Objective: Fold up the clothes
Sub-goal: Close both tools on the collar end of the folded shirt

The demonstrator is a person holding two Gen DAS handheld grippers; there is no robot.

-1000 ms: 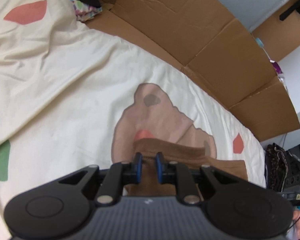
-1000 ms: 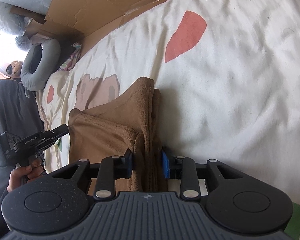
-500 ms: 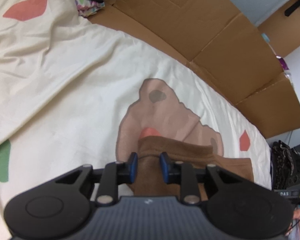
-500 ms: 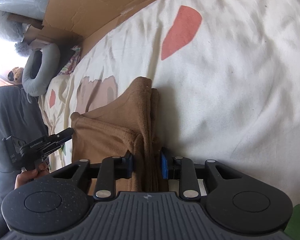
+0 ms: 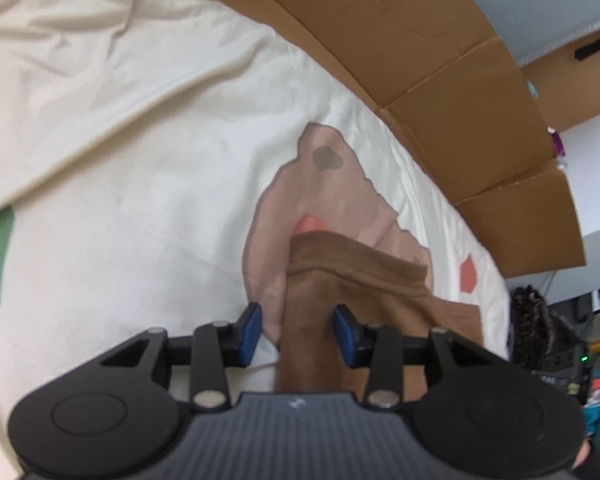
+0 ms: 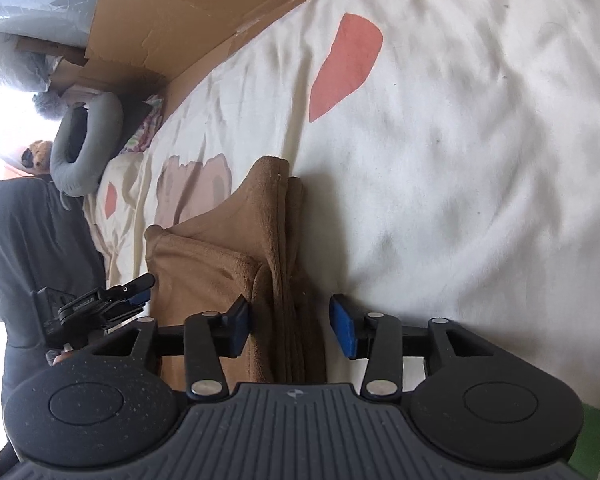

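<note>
While the brown garment (image 6: 220, 280) lies folded on the sheet (image 6: 460, 160), both grippers' jaws are opening, pads clear of it.

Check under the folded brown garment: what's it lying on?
The brown garment lies on the cream printed bedsheet, partly covering its tan animal print. Anything beneath the folds is hidden.

I count one folded brown fleece garment (image 6: 220, 276) lying between my fingers, one cream bedsheet with coloured patches (image 6: 460, 160) beneath it, one grey curved neck pillow (image 6: 86, 148) far ahead to my left, and two black hand-held grippers, left gripper (image 5: 296, 334) and right gripper (image 6: 288, 330).
</note>
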